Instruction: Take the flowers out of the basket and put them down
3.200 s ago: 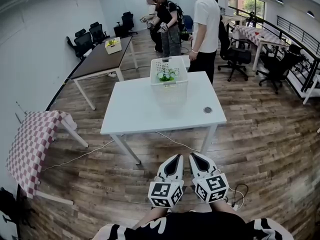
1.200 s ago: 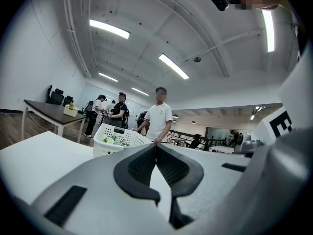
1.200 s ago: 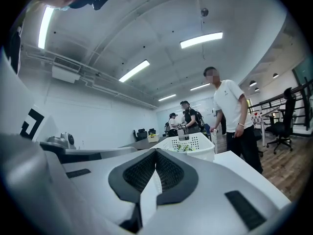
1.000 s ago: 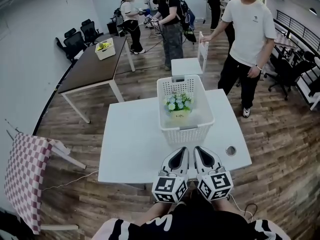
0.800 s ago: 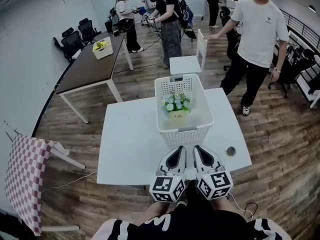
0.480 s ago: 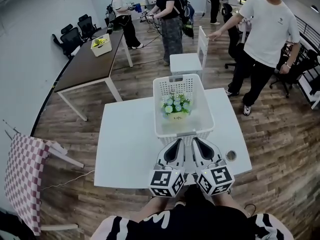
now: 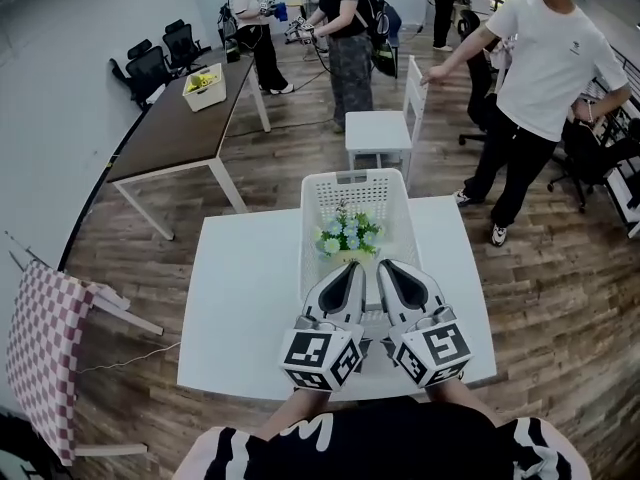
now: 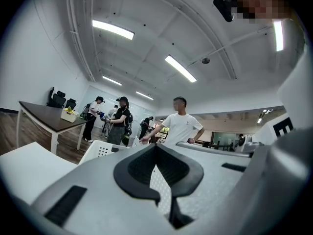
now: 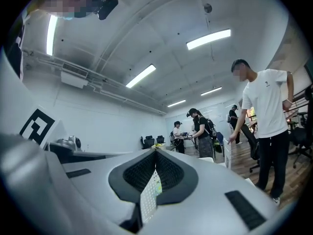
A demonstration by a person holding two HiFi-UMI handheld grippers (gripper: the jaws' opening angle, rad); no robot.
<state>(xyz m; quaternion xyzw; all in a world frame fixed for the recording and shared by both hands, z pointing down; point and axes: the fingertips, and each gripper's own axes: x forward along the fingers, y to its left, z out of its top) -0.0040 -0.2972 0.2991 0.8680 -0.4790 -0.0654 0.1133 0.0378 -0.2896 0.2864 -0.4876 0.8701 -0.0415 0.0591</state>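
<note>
A white mesh basket stands on the white table, toward its far edge. Inside sits a small bunch of white and pale blue flowers in a yellowish pot. My left gripper and right gripper are held side by side, level, over the basket's near rim, their tips just short of the flowers. Both are shut with nothing between the jaws. In the left gripper view the left gripper has its jaws meeting at the tip. In the right gripper view the right gripper shows basket mesh through the slit lower down.
A white chair stands just behind the table. A person in a white shirt stands at the right rear, others farther back. A brown table carries a box; a checkered cloth is at the left.
Both grippers have moved forward and up together, from the table's near edge to the basket's near rim. They stayed shut. The person in white shifted slightly at the right.
</note>
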